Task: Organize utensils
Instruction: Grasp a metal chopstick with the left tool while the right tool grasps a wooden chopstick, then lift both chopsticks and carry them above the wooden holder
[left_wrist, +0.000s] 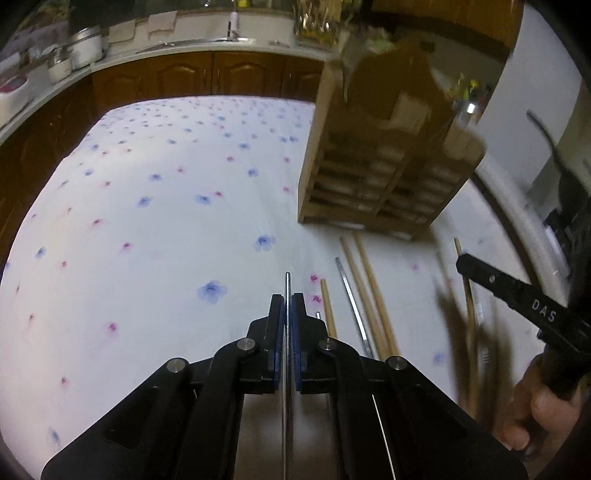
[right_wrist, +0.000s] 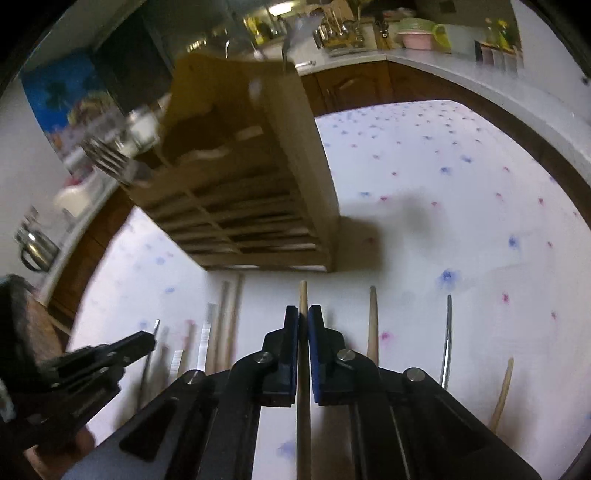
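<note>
A wooden slatted utensil holder (left_wrist: 384, 162) stands on the flowered tablecloth; it also shows in the right wrist view (right_wrist: 251, 192) with a fork (right_wrist: 110, 162) and a spoon in it. My left gripper (left_wrist: 287, 306) is shut on a thin metal utensil handle (left_wrist: 287, 284). My right gripper (right_wrist: 303, 317) is shut on a wooden chopstick (right_wrist: 303, 295). Several wooden chopsticks (left_wrist: 373, 291) and metal utensils (left_wrist: 351, 295) lie on the cloth in front of the holder. The right gripper shows blurred at the right edge of the left wrist view (left_wrist: 517, 295).
A kitchen counter (left_wrist: 184, 48) with pots and a sink runs behind the table. Brown cabinets (left_wrist: 184, 77) are under it. More loose chopsticks (right_wrist: 372, 325) and a metal handle (right_wrist: 448, 332) lie right of my right gripper. The left gripper appears at the left (right_wrist: 110, 354).
</note>
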